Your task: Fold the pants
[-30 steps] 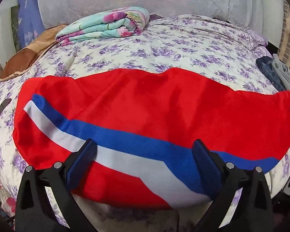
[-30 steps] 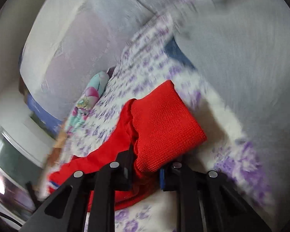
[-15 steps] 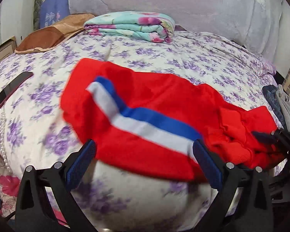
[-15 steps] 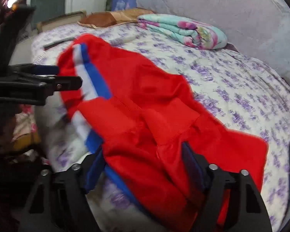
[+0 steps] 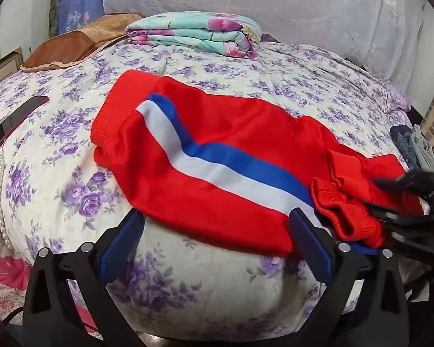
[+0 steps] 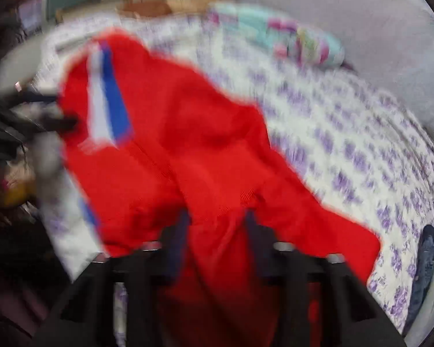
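Observation:
The red pants (image 5: 217, 144) with a blue and white stripe lie across the flowered bed, waistband at the far left. They also fill the blurred right wrist view (image 6: 205, 156). My left gripper (image 5: 217, 240) is open and empty at the pants' near edge. My right gripper (image 6: 217, 231) is shut on bunched red fabric at the ribbed leg cuffs (image 5: 344, 202). It shows as a black shape (image 5: 405, 199) at the right of the left wrist view.
A folded floral blanket (image 5: 193, 33) and a brown cushion (image 5: 72, 43) lie at the back of the bed (image 5: 58, 185). A phone (image 5: 16, 121) lies at the left. Folded jeans (image 5: 413, 144) sit at the right edge. A grey headboard (image 5: 275, 3) stands behind.
The pants went from spread wide to shorter, with the cuff end brought toward the middle. My right gripper opened, then shut again on the cuffs. My left gripper drew back, still open.

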